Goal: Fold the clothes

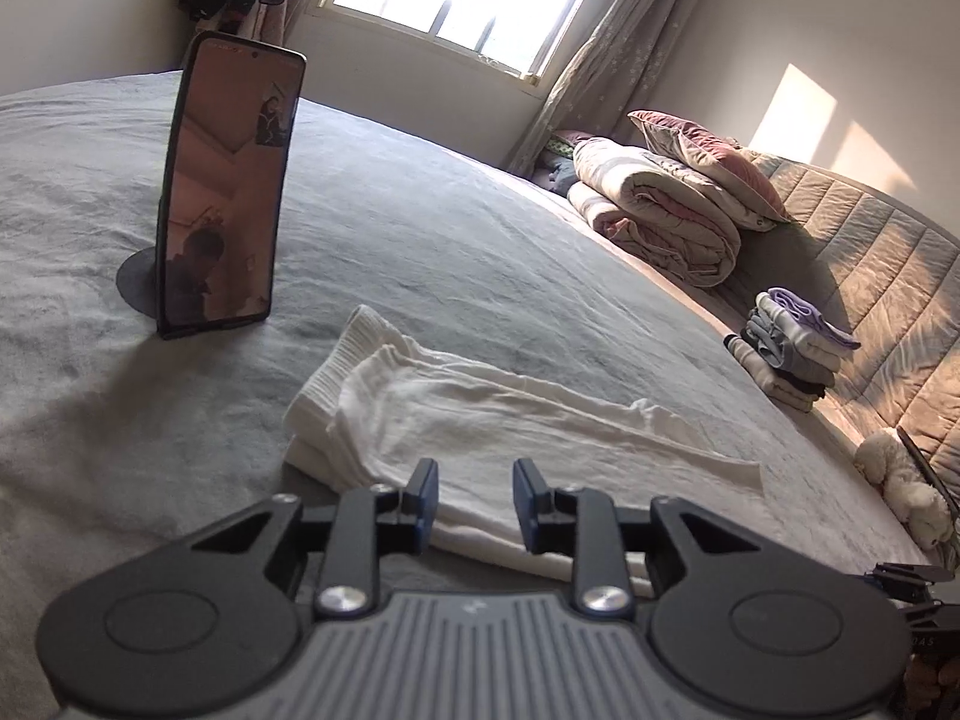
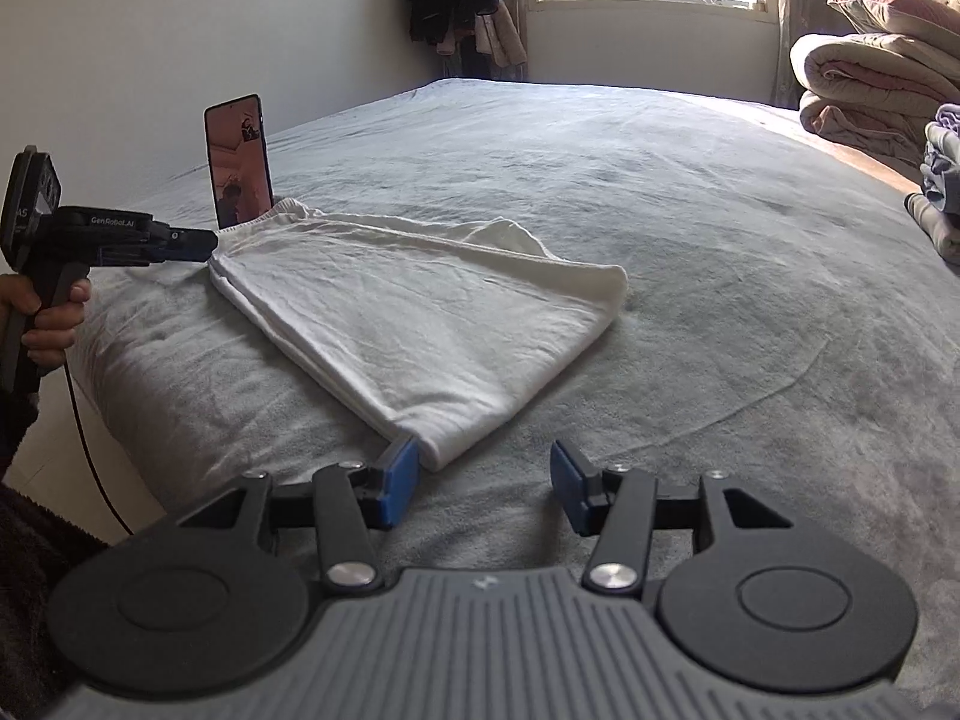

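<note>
A white garment (image 2: 420, 324) lies folded lengthwise on the grey bed (image 2: 690, 252). It also shows in the left wrist view (image 1: 480, 420), ribbed waistband to the left. My left gripper (image 1: 474, 498) is open, its jaws just over the garment's near edge; in the right wrist view (image 2: 198, 243) its tips touch the garment's waistband corner. My right gripper (image 2: 483, 480) is open, its left fingertip (image 2: 399, 477) beside the garment's near corner, nothing between the jaws.
A phone (image 1: 228, 180) stands on a stand on the bed beyond the garment. A stack of folded clothes (image 1: 792, 348) and rolled quilts with a pillow (image 1: 672, 210) sit at the right. A plush toy (image 1: 906, 486) lies by the bed's right edge.
</note>
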Tool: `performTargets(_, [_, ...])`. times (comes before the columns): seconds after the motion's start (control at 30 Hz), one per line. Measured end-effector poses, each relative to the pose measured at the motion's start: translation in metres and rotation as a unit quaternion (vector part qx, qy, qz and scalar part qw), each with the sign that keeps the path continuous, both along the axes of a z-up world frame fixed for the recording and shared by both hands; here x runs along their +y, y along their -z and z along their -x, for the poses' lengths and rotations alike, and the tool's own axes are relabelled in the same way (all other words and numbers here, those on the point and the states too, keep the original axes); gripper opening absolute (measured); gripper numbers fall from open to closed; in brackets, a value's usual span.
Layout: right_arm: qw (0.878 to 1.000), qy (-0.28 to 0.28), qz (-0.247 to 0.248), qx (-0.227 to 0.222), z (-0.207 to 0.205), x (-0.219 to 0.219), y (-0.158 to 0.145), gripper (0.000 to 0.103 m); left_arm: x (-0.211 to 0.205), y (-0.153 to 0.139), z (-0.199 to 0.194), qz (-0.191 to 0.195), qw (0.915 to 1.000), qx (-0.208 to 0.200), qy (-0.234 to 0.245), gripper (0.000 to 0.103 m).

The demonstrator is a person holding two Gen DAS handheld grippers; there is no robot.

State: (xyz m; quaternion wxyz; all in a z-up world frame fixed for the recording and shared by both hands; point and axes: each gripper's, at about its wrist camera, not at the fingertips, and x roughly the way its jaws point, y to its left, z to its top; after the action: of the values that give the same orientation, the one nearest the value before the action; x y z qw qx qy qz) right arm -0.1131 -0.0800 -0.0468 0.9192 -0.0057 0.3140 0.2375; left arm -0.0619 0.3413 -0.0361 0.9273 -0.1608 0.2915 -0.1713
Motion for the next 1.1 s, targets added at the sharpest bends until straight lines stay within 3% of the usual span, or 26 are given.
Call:
performTargets(0.17, [0.999, 0.024, -0.024, 0.004, -0.005, -0.007, -0.005, 0.053, -0.016, 0.014, -0.007, -0.090, 0.9953, 0.033, 0.011, 0.025])
performTargets(0.37, [0.998, 0.048, -0.033, 0.029, -0.012, -0.012, 0.000, 0.053, -0.013, 0.002, -0.006, -0.137, 0.9899, 0.032, -0.016, 0.030])
performTargets(0.43, [0.997, 0.058, -0.043, 0.040, -0.015, -0.016, 0.000, 0.053, -0.015, -0.005, -0.007, -0.145, 0.9888, 0.034, -0.013, 0.030])
performTargets(0.53, [0.990, 0.067, -0.095, 0.075, -0.020, -0.028, -0.003, 0.053, -0.034, -0.022, -0.005, -0.165, 0.9861, 0.004, 0.019, 0.036])
performTargets(0.6, [0.979, 0.078, -0.152, 0.114, -0.026, -0.037, -0.002, 0.053, -0.052, -0.036, -0.003, -0.168, 0.9842, -0.024, 0.051, 0.041])
performTargets(0.7, [0.944, 0.093, -0.253, 0.188, -0.037, -0.051, 0.001, 0.050, -0.083, -0.050, -0.002, -0.152, 0.9808, -0.054, 0.110, 0.049])
performTargets(0.8, [0.923, 0.094, -0.276, 0.251, -0.047, -0.052, 0.001, 0.047, -0.121, -0.060, 0.000, -0.151, 0.9713, -0.072, 0.169, 0.055])
performTargets(0.9, [0.903, 0.111, -0.282, 0.304, -0.053, -0.052, 0.012, 0.043, -0.163, -0.059, 0.009, -0.189, 0.9517, -0.073, 0.230, 0.055])
performTargets(1.0, [0.884, 0.127, -0.315, 0.323, -0.055, -0.060, 0.020, 0.038, -0.197, -0.052, 0.021, -0.224, 0.9282, -0.075, 0.288, 0.055])
performTargets(1.1, [0.871, 0.132, -0.334, 0.334, -0.058, -0.063, 0.026, 0.034, -0.217, -0.038, 0.032, -0.235, 0.9151, -0.070, 0.320, 0.055])
